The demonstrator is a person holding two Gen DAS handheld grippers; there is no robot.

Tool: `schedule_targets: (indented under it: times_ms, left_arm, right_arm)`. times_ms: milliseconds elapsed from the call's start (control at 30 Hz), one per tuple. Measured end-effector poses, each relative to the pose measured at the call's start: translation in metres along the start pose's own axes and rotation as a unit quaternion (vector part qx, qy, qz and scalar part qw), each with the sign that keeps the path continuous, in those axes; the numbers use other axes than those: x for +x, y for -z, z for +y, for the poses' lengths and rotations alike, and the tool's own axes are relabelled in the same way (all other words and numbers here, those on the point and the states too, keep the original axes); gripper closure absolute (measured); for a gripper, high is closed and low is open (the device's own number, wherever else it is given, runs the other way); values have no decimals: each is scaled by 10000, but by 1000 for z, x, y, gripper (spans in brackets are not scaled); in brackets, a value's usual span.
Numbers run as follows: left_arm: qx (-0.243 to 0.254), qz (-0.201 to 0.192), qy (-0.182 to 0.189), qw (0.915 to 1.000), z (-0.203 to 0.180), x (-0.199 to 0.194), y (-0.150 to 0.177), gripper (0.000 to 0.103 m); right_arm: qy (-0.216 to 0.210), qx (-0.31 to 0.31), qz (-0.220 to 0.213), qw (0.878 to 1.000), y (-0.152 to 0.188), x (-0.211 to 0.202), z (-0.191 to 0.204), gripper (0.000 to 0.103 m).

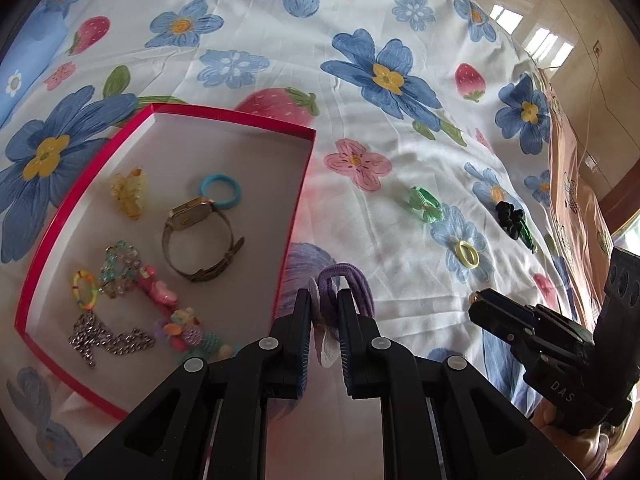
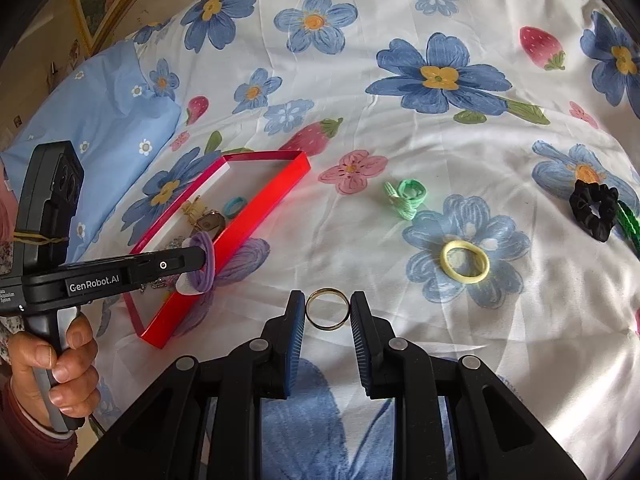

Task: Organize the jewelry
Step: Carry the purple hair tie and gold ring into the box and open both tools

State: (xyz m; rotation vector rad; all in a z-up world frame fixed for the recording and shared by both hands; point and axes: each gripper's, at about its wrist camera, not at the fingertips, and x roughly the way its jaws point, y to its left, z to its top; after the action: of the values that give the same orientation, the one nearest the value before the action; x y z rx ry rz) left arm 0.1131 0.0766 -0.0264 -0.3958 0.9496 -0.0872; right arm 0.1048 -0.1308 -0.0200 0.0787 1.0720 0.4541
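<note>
The job is looking roughly half done, judging by what is lying where. The red tray (image 1: pixel 224 118) is sitting on the flowered bedsheet (image 1: pixel 400 128) and is already holding a watch (image 1: pixel 198 236), a blue ring (image 1: pixel 220 190), a yellow hair claw (image 1: pixel 128 194), a silver chain (image 1: pixel 108 340) and several beaded pieces that are too jumbled to name apart. The left gripper (image 1: pixel 324 300) is gripping a purple hair tie (image 1: pixel 352 284) with a white tag between its closed fingers, just beside the tray's near right wall; in the right wrist view it seems to be hanging over that wall, so the drop into the tray is probably the step in hand. The right gripper (image 2: pixel 328 312) is standing with its fingers parted on either side of a gold ring (image 2: pixel 327 309) lying on the sheet; the fingers are sitting very close to the ring, but whether they are touching it cannot be told. Outside the tray, a green hair tie (image 2: pixel 406 198), a yellow hair tie (image 2: pixel 464 266) and a black scrunchie (image 2: pixel 594 210) with something green just beside it are waiting on the sheet, well apart from the tray.
</note>
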Motion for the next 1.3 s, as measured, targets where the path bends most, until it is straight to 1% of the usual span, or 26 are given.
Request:
schedule_targets:
  times_ms: [333, 567, 767, 1033, 1300]
  left_arm:
    - [-144, -138, 26, 9998, 16, -26, 9, 91]
    - [-227, -269, -35, 9994, 33, -48, 15, 91]
    - [-411, -361, -124, 9984, 55, -65, 23, 91]
    - [-673, -479, -338, 9960, 87, -88, 35, 91]
    - [-939, -531, -478, 9930, 115, -102, 43, 91]
  right_arm:
    - [-120, -129, -3, 9998, -1, 0, 19, 80]
    - [-240, -269, 8, 9993, -3, 2, 36, 80]
    - [-404, -455, 47, 9981, -5, 8, 59, 80]
    - [-628, -726, 114, 9953, -9, 18, 92, 80]
    - [-813, -953, 207, 9919, -13, 32, 121, 80]
